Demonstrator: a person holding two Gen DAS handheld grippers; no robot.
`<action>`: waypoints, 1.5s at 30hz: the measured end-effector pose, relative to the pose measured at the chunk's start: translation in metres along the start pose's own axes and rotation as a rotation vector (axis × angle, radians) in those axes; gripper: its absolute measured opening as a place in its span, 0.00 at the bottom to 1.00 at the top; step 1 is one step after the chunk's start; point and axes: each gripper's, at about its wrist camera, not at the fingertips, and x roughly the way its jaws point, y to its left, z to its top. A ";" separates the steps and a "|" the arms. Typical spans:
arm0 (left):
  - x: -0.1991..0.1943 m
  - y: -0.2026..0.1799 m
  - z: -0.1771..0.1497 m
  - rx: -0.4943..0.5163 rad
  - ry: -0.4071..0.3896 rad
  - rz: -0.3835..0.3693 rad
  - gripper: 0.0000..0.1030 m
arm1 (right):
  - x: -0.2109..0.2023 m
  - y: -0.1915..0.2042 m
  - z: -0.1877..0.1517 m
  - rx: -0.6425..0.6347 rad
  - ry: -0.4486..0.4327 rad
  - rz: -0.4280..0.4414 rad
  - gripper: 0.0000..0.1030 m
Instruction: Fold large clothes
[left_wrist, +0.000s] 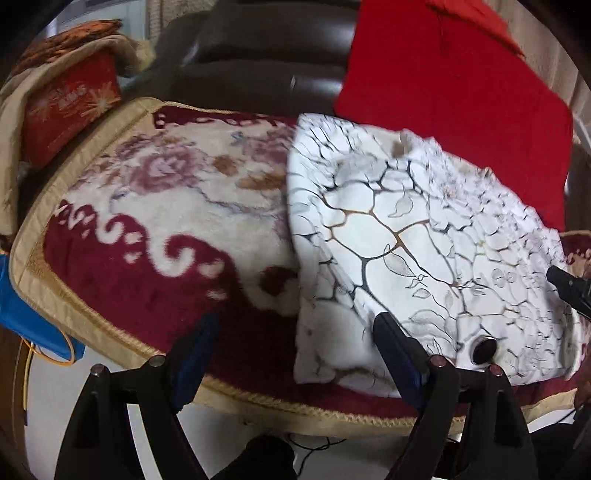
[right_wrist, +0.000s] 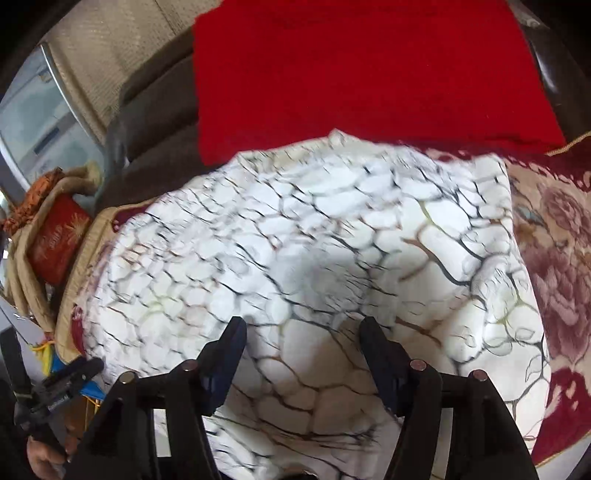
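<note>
Behind garment (right_wrist: 295, 240): red cloth (right_wrist: 369, 74).

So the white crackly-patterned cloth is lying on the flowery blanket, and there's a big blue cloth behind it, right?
Not quite: the big cloth behind it is red, not blue, as the right wrist view shows plainly. The rest holds: the white crackly-patterned cloth does lie on the flowery blanket.
</note>
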 end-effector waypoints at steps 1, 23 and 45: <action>-0.012 0.004 -0.005 -0.035 -0.019 -0.031 0.83 | -0.006 0.005 0.000 0.000 -0.012 0.023 0.64; 0.030 0.002 -0.040 -0.516 -0.051 -0.485 0.35 | 0.065 0.038 -0.012 0.011 0.109 0.043 0.04; -0.038 -0.092 0.010 -0.029 -0.264 -0.420 0.08 | 0.043 0.006 0.000 0.090 0.151 0.273 0.08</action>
